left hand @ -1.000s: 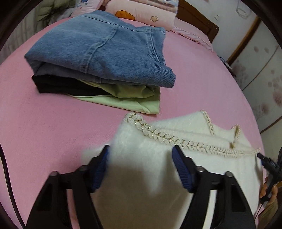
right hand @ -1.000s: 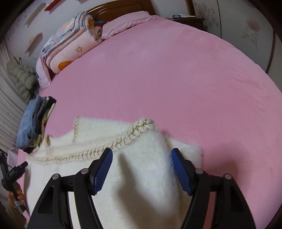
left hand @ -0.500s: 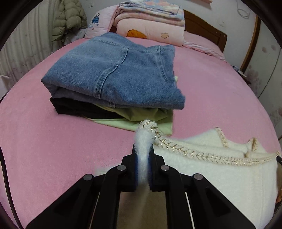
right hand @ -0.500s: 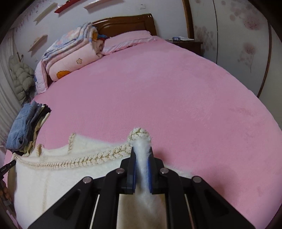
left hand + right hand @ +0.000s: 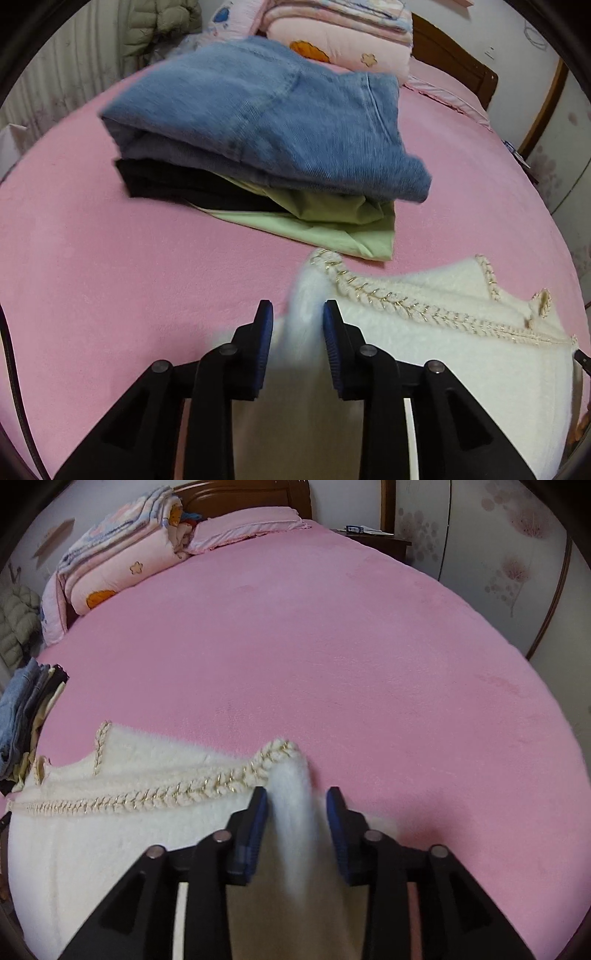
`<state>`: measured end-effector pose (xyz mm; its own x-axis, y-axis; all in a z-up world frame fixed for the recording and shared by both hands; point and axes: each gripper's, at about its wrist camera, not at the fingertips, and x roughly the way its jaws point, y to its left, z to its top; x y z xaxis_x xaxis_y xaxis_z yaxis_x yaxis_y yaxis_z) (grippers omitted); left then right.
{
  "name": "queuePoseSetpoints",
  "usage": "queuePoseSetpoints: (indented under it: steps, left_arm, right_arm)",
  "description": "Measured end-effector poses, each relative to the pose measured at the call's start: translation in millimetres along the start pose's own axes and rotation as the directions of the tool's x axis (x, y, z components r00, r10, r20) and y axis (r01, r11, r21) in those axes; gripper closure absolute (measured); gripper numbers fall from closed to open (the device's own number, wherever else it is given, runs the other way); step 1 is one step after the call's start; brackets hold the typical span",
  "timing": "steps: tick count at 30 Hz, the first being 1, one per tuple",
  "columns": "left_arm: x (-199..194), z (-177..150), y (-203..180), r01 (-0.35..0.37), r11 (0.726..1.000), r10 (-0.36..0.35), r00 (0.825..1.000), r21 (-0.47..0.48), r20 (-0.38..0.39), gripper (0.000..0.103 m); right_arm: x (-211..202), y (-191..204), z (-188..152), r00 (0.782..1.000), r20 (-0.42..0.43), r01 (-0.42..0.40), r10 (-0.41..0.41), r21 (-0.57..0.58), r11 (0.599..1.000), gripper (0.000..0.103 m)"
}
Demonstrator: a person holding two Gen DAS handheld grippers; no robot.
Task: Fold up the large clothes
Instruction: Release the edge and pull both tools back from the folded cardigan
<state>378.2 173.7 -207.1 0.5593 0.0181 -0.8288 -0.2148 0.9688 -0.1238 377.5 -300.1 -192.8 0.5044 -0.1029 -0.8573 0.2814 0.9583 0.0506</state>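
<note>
A fluffy white garment [image 5: 461, 354] with a braided gold-thread trim lies on the pink bed; it also shows in the right wrist view [image 5: 110, 849]. My left gripper [image 5: 298, 325] is open, its blue pads either side of a raised fold at the garment's left corner. My right gripper [image 5: 297, 805] is open too, its pads either side of a raised fold at the right corner. Neither pair of pads presses the cloth.
A stack of folded clothes, blue jeans [image 5: 266, 122] over black and light green pieces [image 5: 325, 225], lies just beyond the garment's left corner. Folded quilts [image 5: 122, 565] and a wooden headboard [image 5: 240, 498] stand at the far end. The pink bedspread [image 5: 351, 646] stretches to the right.
Both grippers were open a second ago, shut on the garment's two corners half a second ago, and have now opened again, leaving the pinched folds standing.
</note>
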Motion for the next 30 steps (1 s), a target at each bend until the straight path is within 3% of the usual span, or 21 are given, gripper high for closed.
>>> queuePoseSetpoints:
  steps: [2, 4, 6, 7, 11, 15, 19, 22, 25, 28, 30]
  left_arm:
    - [-24, -2, -2, -0.007, 1.0, 0.007, 1.0, 0.0, 0.026, 0.075]
    - [-58, -11, -8, 0.038, 0.999, -0.038, 0.997, 0.0, 0.066, 0.068]
    - [-96, -29, -20, 0.107, 0.994, -0.107, 0.988, 0.006, 0.113, 0.034]
    - [-110, -40, -28, 0.133, 0.991, -0.134, 0.981, 0.015, 0.137, 0.029]
    - [-138, -87, -70, 0.18, 0.979, -0.194, 0.969, 0.099, 0.154, 0.026]
    - [-132, -129, -87, 0.175, 0.977, -0.187, 0.977, 0.12, 0.099, 0.026]
    - [-122, -155, -71, 0.087, 0.99, -0.096, 0.992, 0.114, 0.081, 0.027]
    - [-108, -157, -37, 0.012, 0.998, -0.016, 0.999, 0.067, 0.051, 0.027]
    - [-110, -154, -2, 0.044, 0.999, -0.045, 0.997, 0.027, 0.062, 0.034]
    - [-112, -154, 7, 0.005, 0.998, -0.01, 0.997, 0.064, 0.072, 0.035]
    - [-113, -156, 10, 0.024, 0.998, -0.028, 0.997, 0.065, 0.069, 0.035]
  right_arm:
    - [-25, 10, -6, 0.999, 0.037, 0.007, -0.006, -0.021, 1.0, 0.067]
    - [-54, 23, -20, 0.996, 0.091, -0.017, 0.021, -0.042, 0.999, 0.067]
    - [-85, 43, -40, 0.989, 0.135, -0.058, 0.066, -0.066, 0.996, 0.067]
    - [-96, 53, -50, 0.985, 0.139, -0.089, 0.099, -0.076, 0.993, 0.067]
    - [-127, 109, -95, 0.955, 0.1, -0.259, 0.278, -0.17, 0.951, 0.067]
    - [-133, 155, -139, 0.936, 0.079, -0.313, 0.343, -0.263, 0.913, 0.067]
    - [-110, 162, -167, 0.963, 0.02, -0.249, 0.267, -0.306, 0.919, 0.067]
    - [-105, 127, -170, 0.978, 0.059, -0.178, 0.2, -0.261, 0.949, 0.067]
    - [-100, 89, -166, 0.991, 0.084, -0.084, 0.1, -0.181, 0.98, 0.067]
    - [-97, 41, -167, 0.996, 0.085, -0.014, 0.021, -0.077, 0.997, 0.067]
    - [-97, 13, -167, 0.996, 0.087, 0.022, -0.019, -0.03, 0.999, 0.067]
